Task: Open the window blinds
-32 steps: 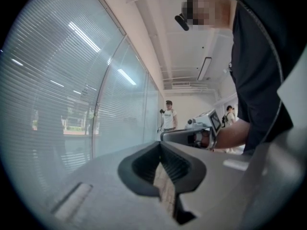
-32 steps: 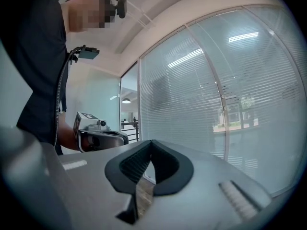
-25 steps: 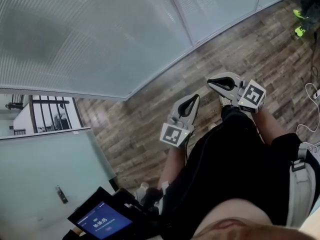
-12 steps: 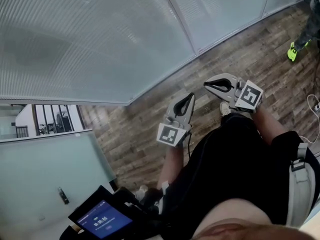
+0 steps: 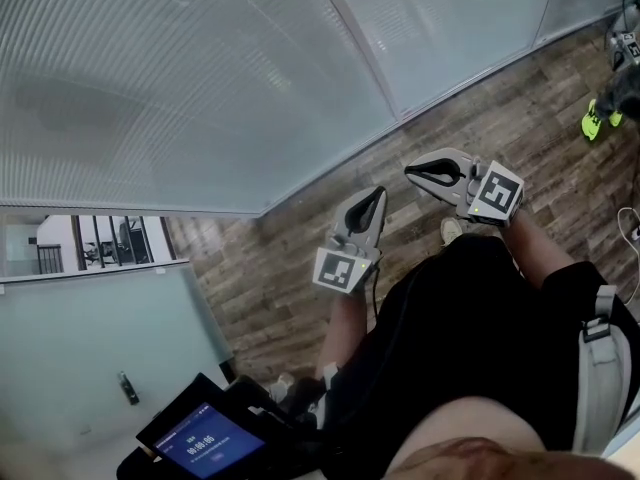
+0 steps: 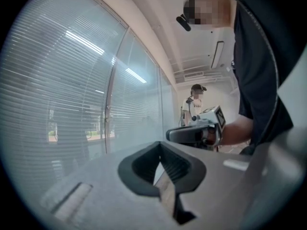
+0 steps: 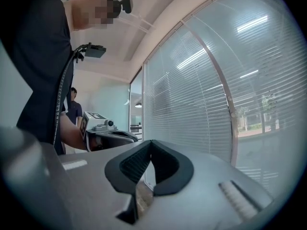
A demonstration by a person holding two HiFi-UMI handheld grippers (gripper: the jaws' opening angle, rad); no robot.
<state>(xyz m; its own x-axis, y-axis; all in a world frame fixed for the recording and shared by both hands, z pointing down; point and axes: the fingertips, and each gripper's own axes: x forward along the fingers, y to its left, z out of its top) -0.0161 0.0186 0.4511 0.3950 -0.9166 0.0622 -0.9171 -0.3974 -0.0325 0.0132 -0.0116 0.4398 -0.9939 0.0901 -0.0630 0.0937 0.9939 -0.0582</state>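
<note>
Blinds of white horizontal slats point(image 5: 190, 78) are hanging closed just ahead above the brown wood-plank floor point(image 5: 290, 268), the grey left gripper point(image 5: 377, 196) and grey right gripper point(image 5: 412, 172) both clenched on nothing, so we're looking at the approach, with finding the blinds' control, unseen here, likely coming next.

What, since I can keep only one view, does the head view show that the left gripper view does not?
Only the head view shows the lit tablet and a pair of yellow-green shoes. Only the left gripper view shows the ceiling with its lights. Both show the blinds and the shut right gripper.
</note>
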